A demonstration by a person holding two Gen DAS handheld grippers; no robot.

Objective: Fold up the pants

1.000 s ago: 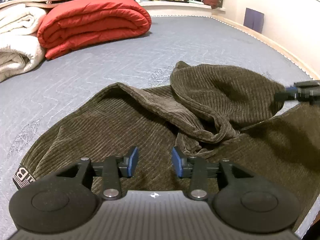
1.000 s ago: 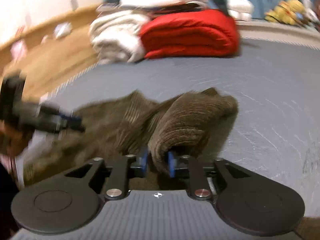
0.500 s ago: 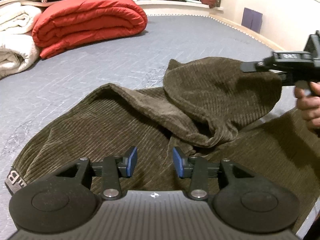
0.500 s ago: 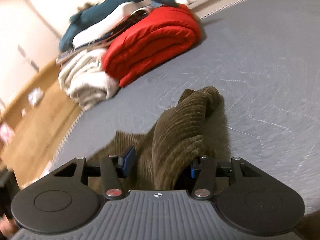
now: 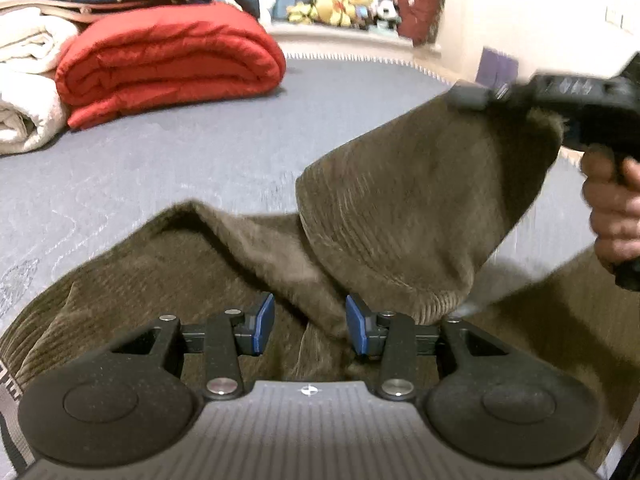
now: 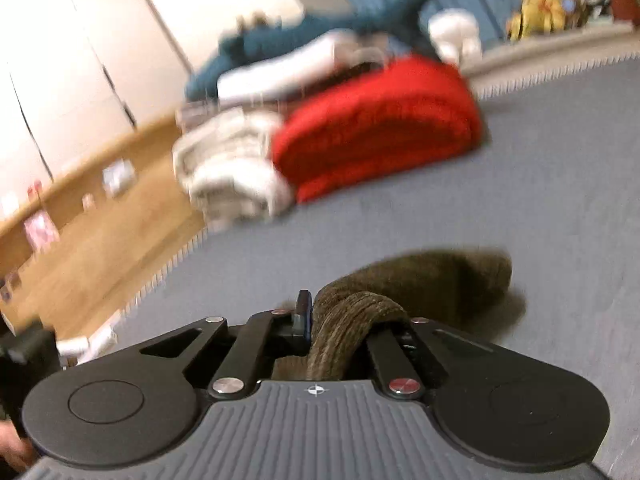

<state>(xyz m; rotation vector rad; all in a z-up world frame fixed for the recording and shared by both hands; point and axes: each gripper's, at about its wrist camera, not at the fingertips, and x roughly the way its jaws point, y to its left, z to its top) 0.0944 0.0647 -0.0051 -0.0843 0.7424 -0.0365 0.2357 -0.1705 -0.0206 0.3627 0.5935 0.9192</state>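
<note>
Since earlier, right gripper (image 6: 340, 326) lifts clamped pants (image 5: 420, 208) higher; left gripper (image 5: 307, 326), released, should pin cloth beneath.

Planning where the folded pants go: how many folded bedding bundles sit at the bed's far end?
2 clear: a red quilt and, left of it, white blankets. Items stacked on top may hide more.

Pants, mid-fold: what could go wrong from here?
1. The right gripper holds only a bunched edge of the pants, draped over one finger. The cloth may slip out as it is carried.
2. The left gripper is open, with nothing pinned, though cloth lies between its pads. The lower layer could drag along and spoil the fold.
3. The middle is rumpled into a ridge, so the lifted leg will likely land with creases.
</note>
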